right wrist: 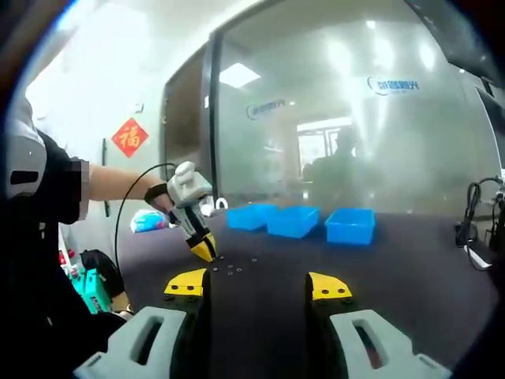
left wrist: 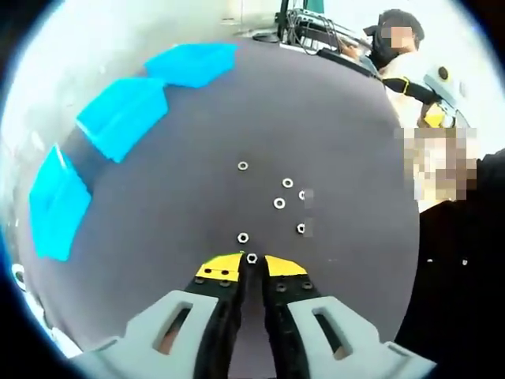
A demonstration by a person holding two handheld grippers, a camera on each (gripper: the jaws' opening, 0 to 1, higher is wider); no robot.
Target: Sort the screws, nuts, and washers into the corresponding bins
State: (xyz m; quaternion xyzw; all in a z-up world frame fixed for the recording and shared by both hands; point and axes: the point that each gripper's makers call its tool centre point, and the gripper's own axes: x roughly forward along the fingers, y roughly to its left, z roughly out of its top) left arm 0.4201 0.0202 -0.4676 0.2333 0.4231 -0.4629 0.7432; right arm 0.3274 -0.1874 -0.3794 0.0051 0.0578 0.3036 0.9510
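Left gripper is down on the dark grey tabletop, yellow-tipped fingers drawn nearly together around a small silver ring-shaped nut sitting right at their tips. It looks pinched, though I can't be sure the grip is firm. Just beyond lies a second silver nut, then a loose scatter of silver washers and nuts further out and slightly right. The three bright blue plastic bins sit in a row far off to the left of the fingers, so any carry has to swing that way across bare surface.

In the right gripper view, the right gripper hangs above the tabletop with its fingers wide apart and empty, well back from the hardware. The left one is plainly nearer and doing the picking.
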